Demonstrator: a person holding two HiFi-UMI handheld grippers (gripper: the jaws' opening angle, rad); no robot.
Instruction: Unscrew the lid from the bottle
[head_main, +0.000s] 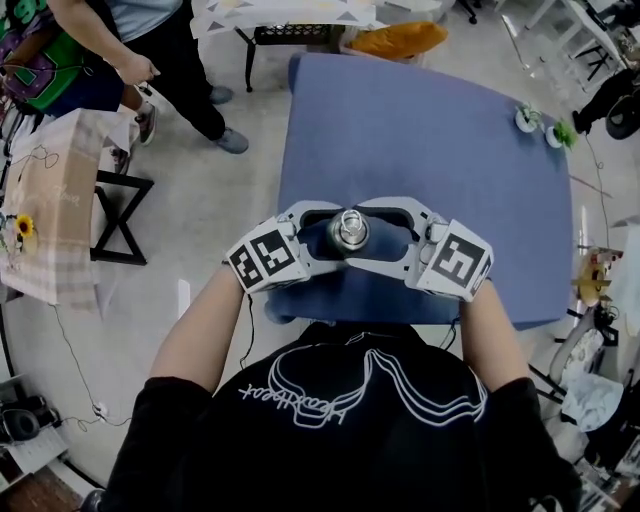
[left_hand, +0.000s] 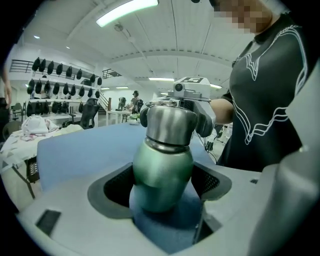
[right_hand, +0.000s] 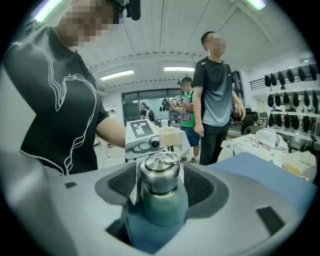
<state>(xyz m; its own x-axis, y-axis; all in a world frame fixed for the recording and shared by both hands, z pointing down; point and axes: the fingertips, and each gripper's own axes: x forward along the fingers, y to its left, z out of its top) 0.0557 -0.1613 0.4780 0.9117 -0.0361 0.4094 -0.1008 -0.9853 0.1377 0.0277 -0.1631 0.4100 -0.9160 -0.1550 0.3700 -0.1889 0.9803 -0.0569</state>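
A green metal bottle (left_hand: 162, 170) with a steel lid (head_main: 349, 230) stands upright near the front edge of the blue table (head_main: 420, 130). My left gripper (head_main: 325, 235) comes in from the left, low on the bottle, and its pads press on the green body in the left gripper view. From the right, my right gripper (head_main: 375, 233) is level with the lid (right_hand: 159, 175). The lid sits between its two dark pads with a narrow gap on each side. A ring handle lies on top of the lid.
Two small white pots with green plants (head_main: 540, 122) stand at the table's far right corner. A person (head_main: 150, 50) stands on the floor beyond the table's left side, next to a side table with a checked cloth (head_main: 50, 200). Two people (right_hand: 215, 100) show behind in the right gripper view.
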